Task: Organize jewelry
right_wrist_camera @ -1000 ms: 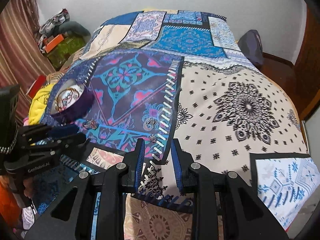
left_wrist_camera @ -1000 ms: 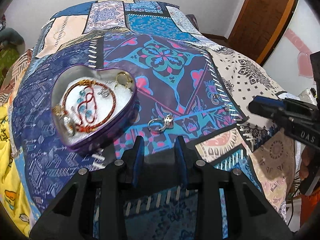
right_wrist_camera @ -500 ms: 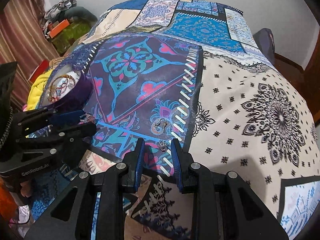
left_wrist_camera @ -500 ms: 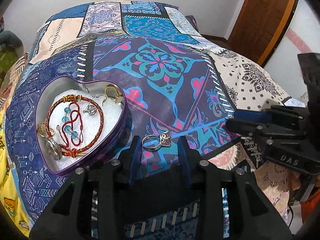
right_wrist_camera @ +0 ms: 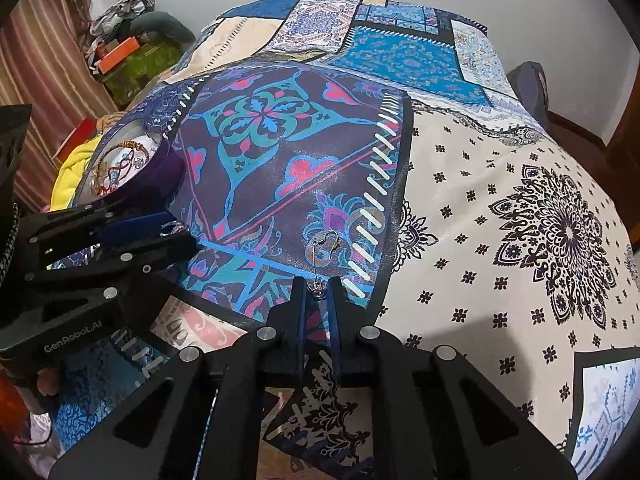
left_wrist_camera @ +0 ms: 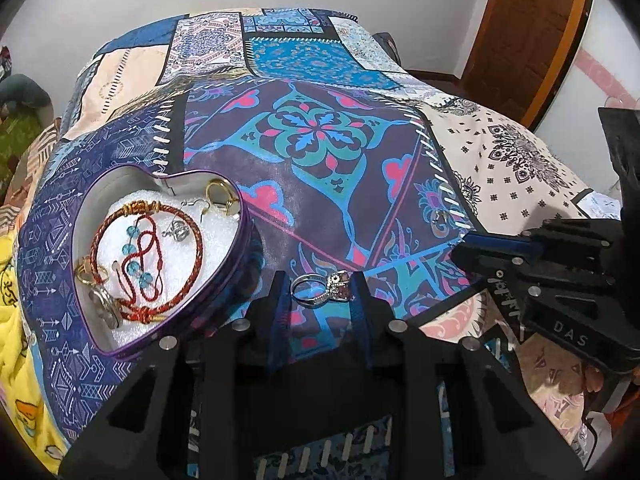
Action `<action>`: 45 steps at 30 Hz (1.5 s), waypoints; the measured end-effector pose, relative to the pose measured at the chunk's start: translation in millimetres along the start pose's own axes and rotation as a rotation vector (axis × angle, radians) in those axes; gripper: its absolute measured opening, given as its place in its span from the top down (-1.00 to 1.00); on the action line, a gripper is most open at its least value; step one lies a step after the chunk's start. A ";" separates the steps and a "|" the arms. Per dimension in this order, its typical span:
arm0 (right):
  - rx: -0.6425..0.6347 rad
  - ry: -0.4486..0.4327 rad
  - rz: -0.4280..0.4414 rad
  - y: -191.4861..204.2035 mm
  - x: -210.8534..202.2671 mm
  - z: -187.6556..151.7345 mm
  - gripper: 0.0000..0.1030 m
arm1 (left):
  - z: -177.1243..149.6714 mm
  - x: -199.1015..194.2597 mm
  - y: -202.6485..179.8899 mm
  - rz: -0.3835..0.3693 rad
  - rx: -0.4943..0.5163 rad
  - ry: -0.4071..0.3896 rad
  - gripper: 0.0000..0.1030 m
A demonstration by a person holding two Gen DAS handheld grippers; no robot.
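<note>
1. Our left hand-held gripper [left_wrist_camera: 318, 280] sits low over the bed, its jaws parted, with a silver ring [left_wrist_camera: 320, 289] lying on the bedspread between the two fingertips. We cannot tell whether either finger touches the ring; the gap is wider than the ring, so the gripper is released, not clamped.
2. Our right hand-held gripper [right_wrist_camera: 318, 286] has its jaws drawn close together, with a narrow gap left. A small earring [right_wrist_camera: 325, 249] lies just ahead of the tips, its dangling bead end reaching in between them. We cannot tell whether the fingers are pinching it.
3. In the left wrist view the right hand-held gripper shows at the right edge, near the same earring on the purple patch.
4. Just left of the left hand-held gripper stands a heart-shaped purple tin [left_wrist_camera: 240, 248] lined with white foam. Inside it lie a braided red-and-gold bracelet [left_wrist_camera: 192, 248], a red cord with blue beads [left_wrist_camera: 138, 254], a silver charm [left_wrist_camera: 178, 231], gold rings and a few coins or rings at the lower left.
5. Everything rests on a patchwork bedspread [right_wrist_camera: 520, 208] covering the bed, with a wooden door [left_wrist_camera: 524, 28] beyond.
</note>
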State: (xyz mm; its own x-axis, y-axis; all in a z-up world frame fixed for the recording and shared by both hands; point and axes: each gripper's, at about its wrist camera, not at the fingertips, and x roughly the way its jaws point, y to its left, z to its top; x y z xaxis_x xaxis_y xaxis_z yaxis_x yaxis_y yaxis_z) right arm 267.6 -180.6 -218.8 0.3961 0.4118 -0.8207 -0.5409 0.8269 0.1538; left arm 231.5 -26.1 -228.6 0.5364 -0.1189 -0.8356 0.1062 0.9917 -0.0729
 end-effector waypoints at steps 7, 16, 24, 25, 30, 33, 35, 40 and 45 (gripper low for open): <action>0.003 -0.053 0.001 3.2 -15.1 7.7 0.83 | -4.7 -19.3 1.2 -0.017 -0.017 -0.025 0.43; -0.013 -0.158 0.001 19.8 -52.2 21.9 0.83 | 0.4 -56.6 4.0 -0.008 -0.023 -0.101 0.43; -0.040 -0.245 0.013 40.2 -81.6 36.0 0.83 | 4.3 -96.7 14.6 0.011 -0.039 -0.183 0.43; -0.040 -0.254 0.017 41.9 -84.3 36.7 0.83 | 5.2 -100.0 16.5 0.012 -0.042 -0.190 0.43; -0.046 -0.300 0.039 55.1 -96.1 45.4 0.83 | 6.6 -124.5 31.1 0.036 -0.061 -0.243 0.43; -0.055 -0.321 0.056 64.4 -99.3 51.9 0.83 | 7.4 -135.6 41.3 0.055 -0.073 -0.272 0.43; -0.061 -0.332 0.065 69.6 -101.1 54.5 0.83 | 7.7 -141.3 48.7 0.066 -0.083 -0.286 0.43; -0.078 -0.345 0.097 83.3 -98.2 62.5 0.83 | 7.4 -147.5 66.2 0.089 -0.105 -0.301 0.43; -0.093 -0.341 0.136 96.9 -88.2 69.1 0.83 | 3.3 -143.8 77.8 0.097 -0.120 -0.292 0.43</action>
State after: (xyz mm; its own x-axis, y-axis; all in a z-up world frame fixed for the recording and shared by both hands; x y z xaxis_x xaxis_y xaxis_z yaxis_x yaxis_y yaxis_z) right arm 231.5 -110.3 -93.5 0.5318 0.6320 -0.5636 -0.6641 0.7242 0.1855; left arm 165.4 68.0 -112.3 0.7586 -0.0153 -0.6514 -0.0471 0.9958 -0.0783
